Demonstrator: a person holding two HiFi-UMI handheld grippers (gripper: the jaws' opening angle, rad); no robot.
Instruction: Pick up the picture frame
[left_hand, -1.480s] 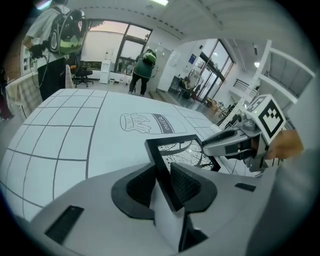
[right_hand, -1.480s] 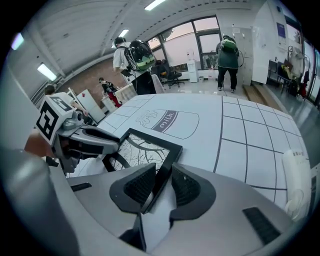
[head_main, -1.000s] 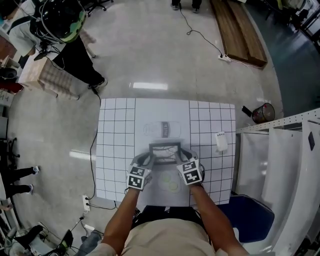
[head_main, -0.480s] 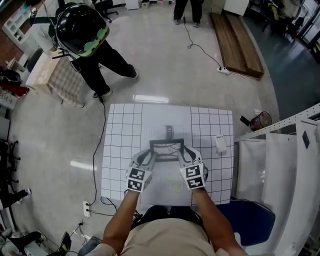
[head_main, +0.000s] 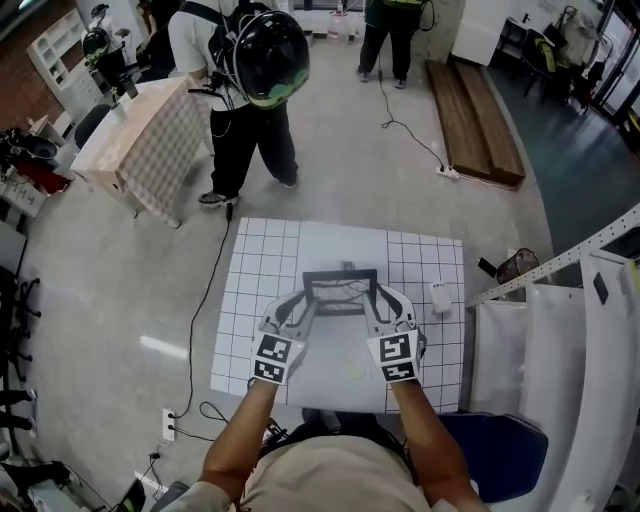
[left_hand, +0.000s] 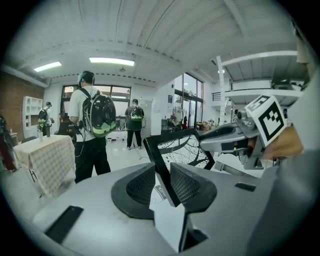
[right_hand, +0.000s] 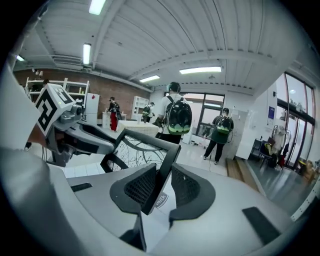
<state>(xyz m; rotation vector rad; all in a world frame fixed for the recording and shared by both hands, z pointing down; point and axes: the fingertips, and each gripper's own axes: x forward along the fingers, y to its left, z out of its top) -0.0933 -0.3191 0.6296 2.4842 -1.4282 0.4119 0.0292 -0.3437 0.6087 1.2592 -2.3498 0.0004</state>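
Note:
The picture frame (head_main: 340, 289) is black with a pale picture of dark branches. It is held up above the white grid mat (head_main: 250, 300), between both grippers. My left gripper (head_main: 304, 302) is shut on its left edge and my right gripper (head_main: 379, 298) on its right edge. In the left gripper view the frame (left_hand: 176, 148) stands upright, its side bar pinched in the left gripper (left_hand: 163, 183), with the right gripper (left_hand: 231, 138) across from it. The right gripper view shows the frame (right_hand: 145, 148) clamped in the right gripper (right_hand: 161, 184), the left gripper (right_hand: 80, 136) opposite.
A small white object (head_main: 440, 296) lies on the mat's right side. A person with a dark helmet backpack (head_main: 255, 55) stands just beyond the mat, beside a checked-cloth table (head_main: 135, 130). Wooden planks (head_main: 475, 80) lie far right. White shelving (head_main: 560, 330) stands at my right.
The frame has come up off the mat between both grippers. The head view has tipped upward. The person with the helmet backpack has walked rightward, nearer the mat's far edge.

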